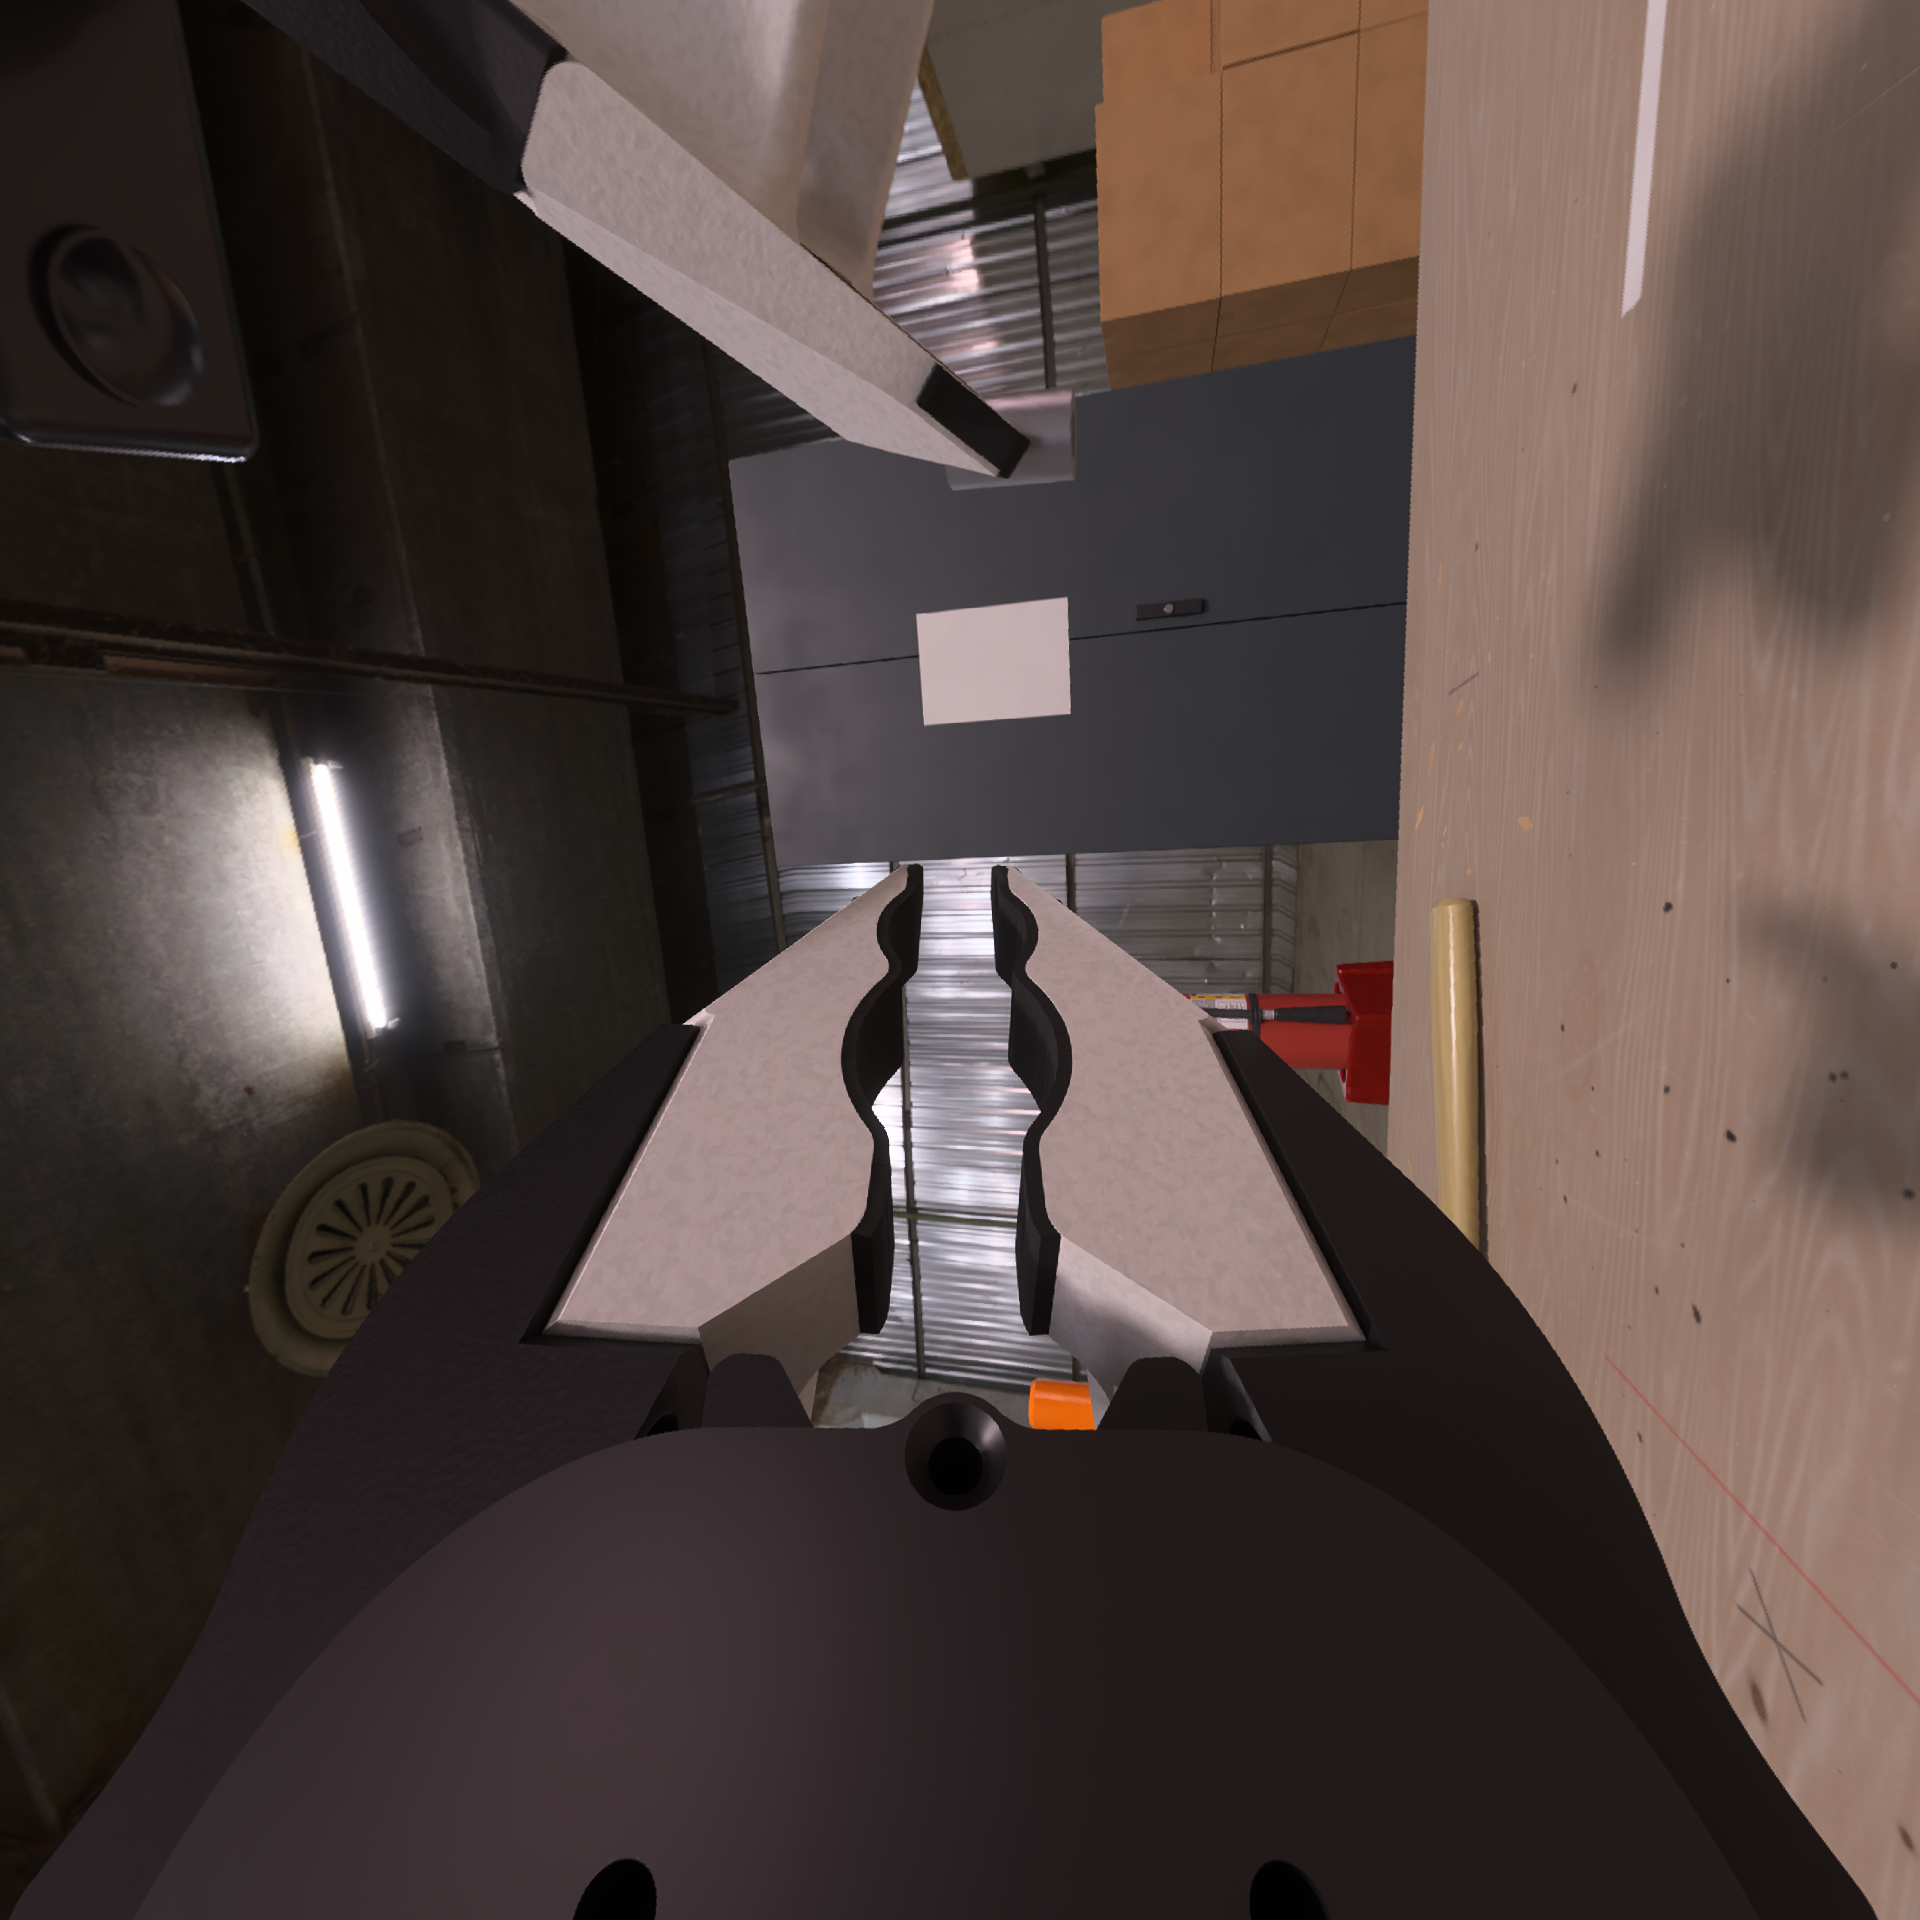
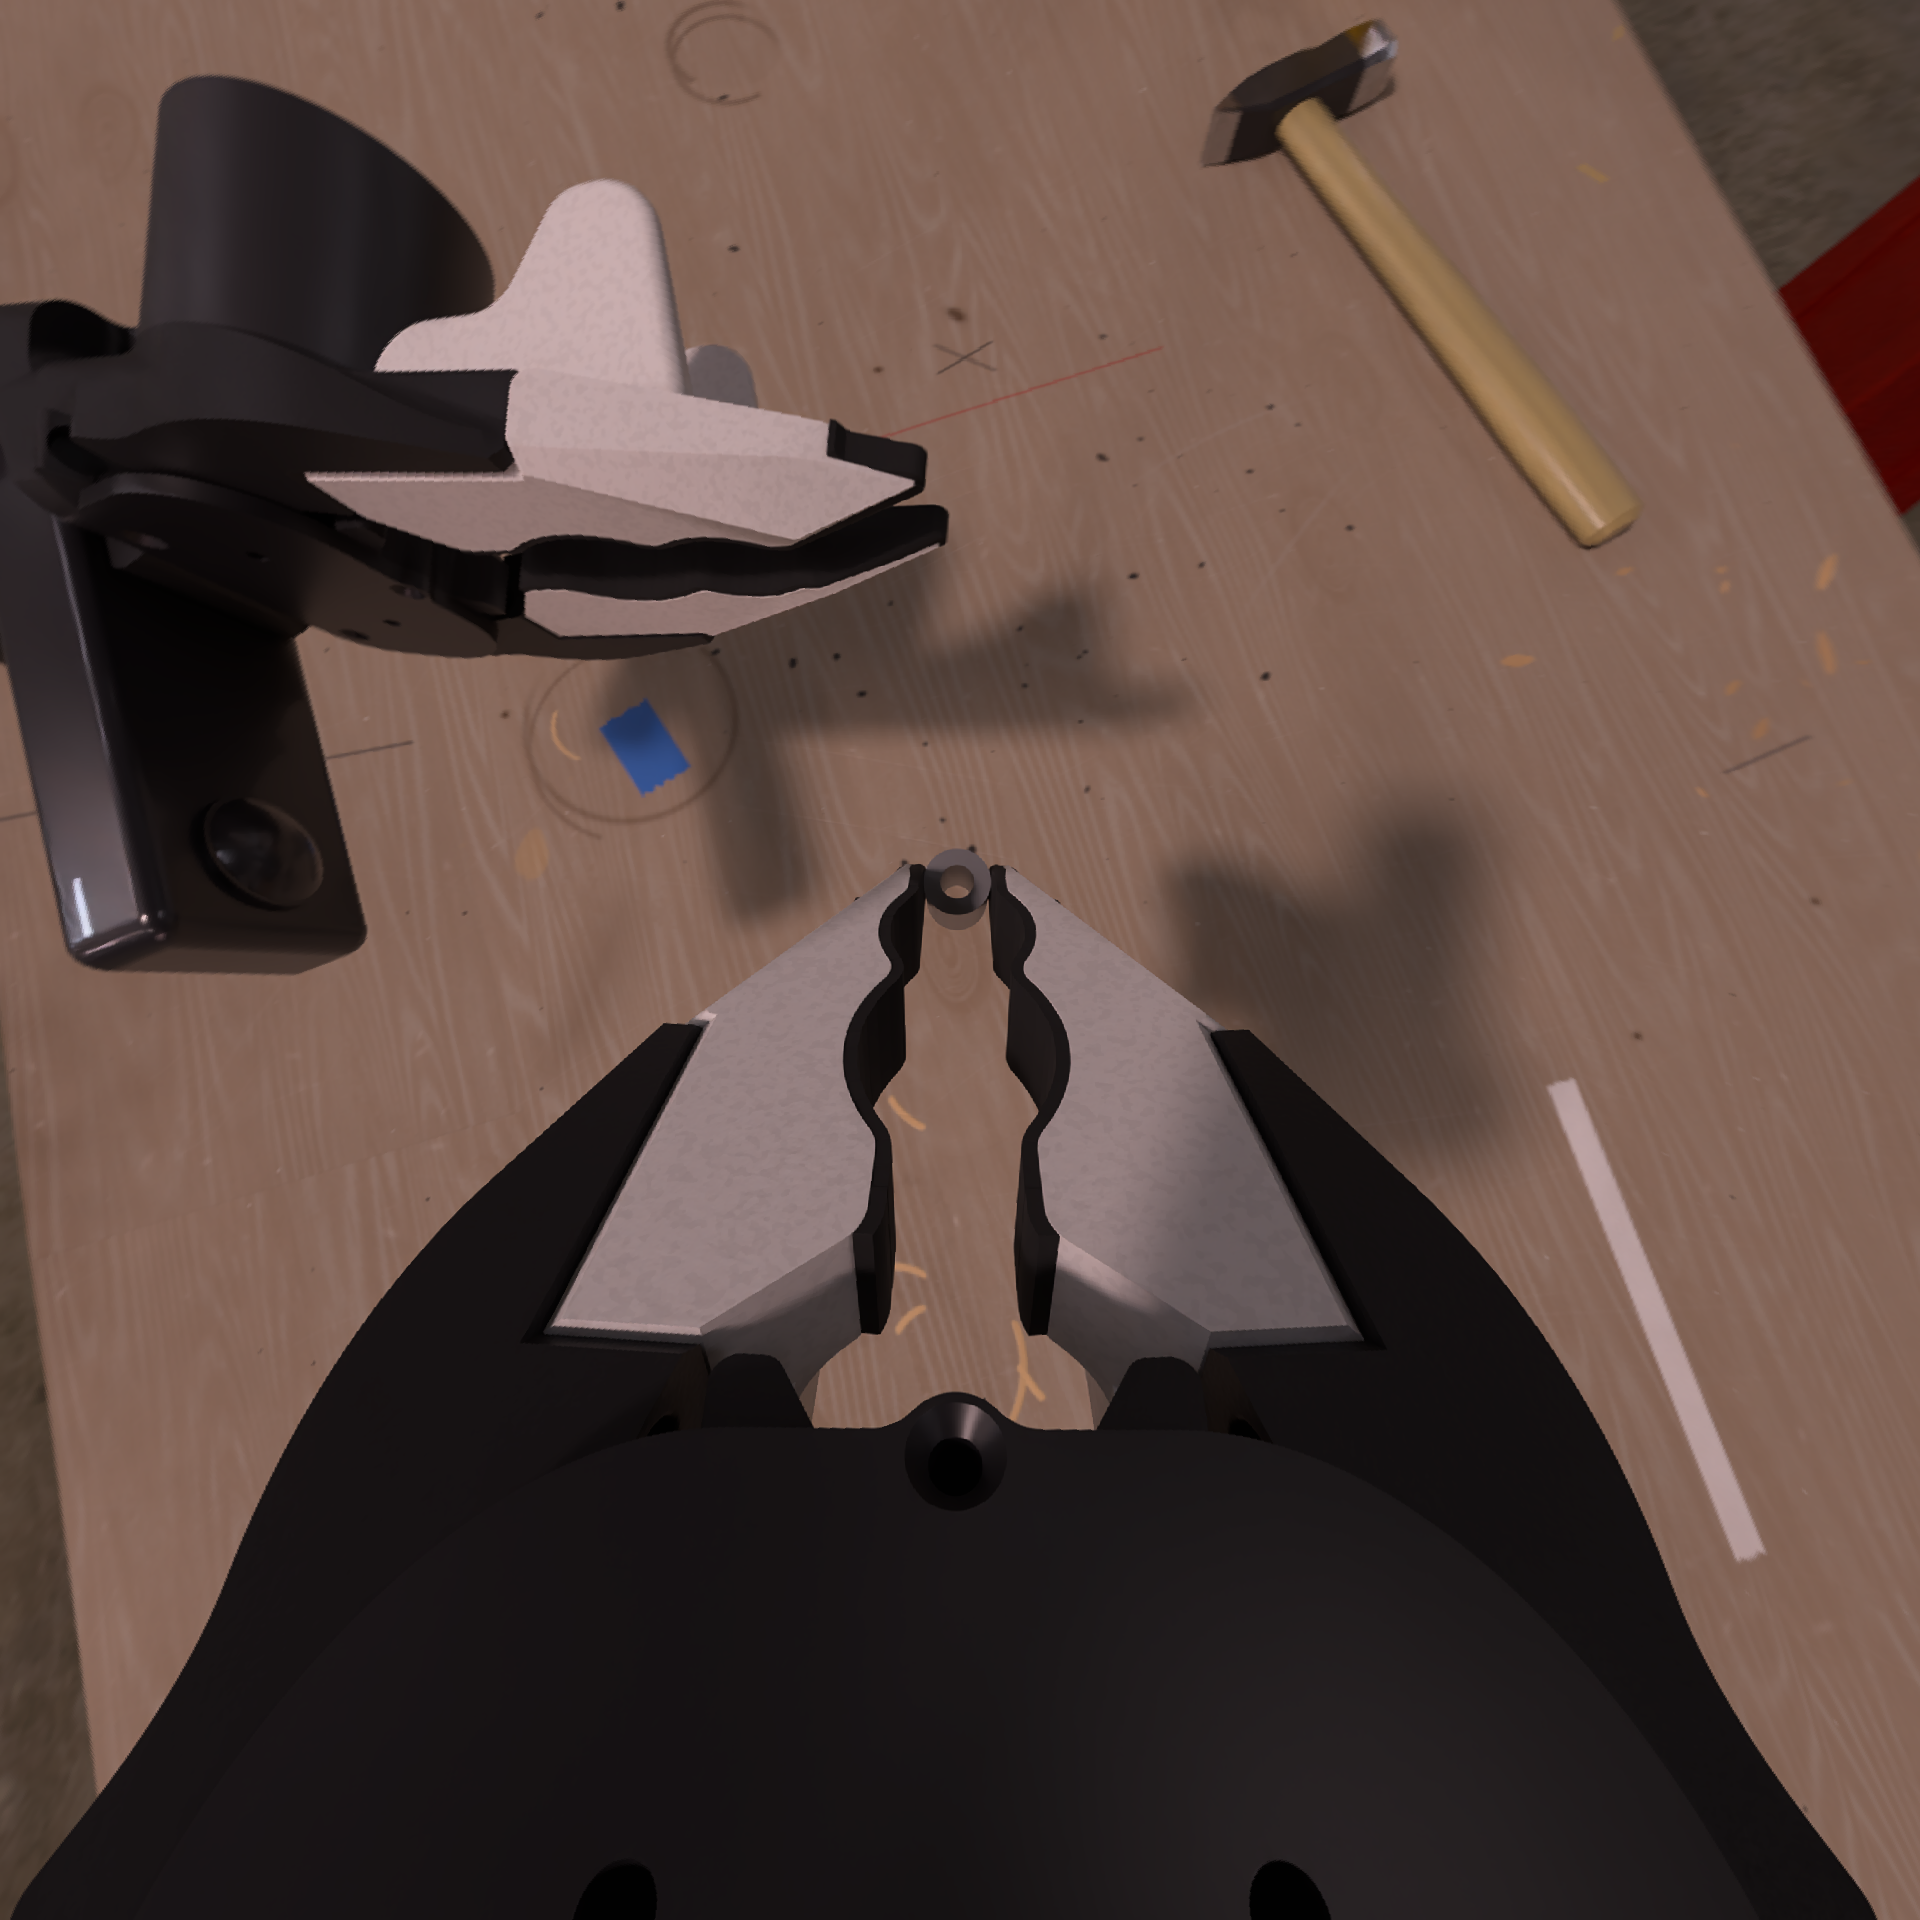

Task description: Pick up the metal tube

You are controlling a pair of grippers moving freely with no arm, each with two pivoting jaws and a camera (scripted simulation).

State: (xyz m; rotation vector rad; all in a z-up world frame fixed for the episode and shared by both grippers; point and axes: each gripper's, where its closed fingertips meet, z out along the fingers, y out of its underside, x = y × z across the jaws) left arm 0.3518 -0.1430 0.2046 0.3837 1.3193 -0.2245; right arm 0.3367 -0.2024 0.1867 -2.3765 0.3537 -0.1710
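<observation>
The metal tube (image 2: 956,896) is a short grey cylinder seen end-on. My right gripper (image 2: 956,883) is shut on it at the fingertips and holds it above the wooden table (image 2: 1299,935). In the left wrist view the right gripper (image 1: 1003,447) comes in from the top with the tube (image 1: 1044,431) at its tip, clear of the table (image 1: 1662,1039). My left gripper (image 1: 956,878) has its jaws drawn close with a narrow slit and nothing between them. It also shows in the right wrist view (image 2: 920,494) at the upper left, above the table.
A hammer (image 2: 1455,301) lies at the table's far right, and its handle (image 1: 1455,1060) shows in the left wrist view. A blue tape scrap (image 2: 644,746) and a white strip (image 2: 1652,1320) lie on the table. A red object (image 1: 1361,1029), cardboard boxes (image 1: 1247,187) and a dark cabinet (image 1: 1195,748) stand beyond.
</observation>
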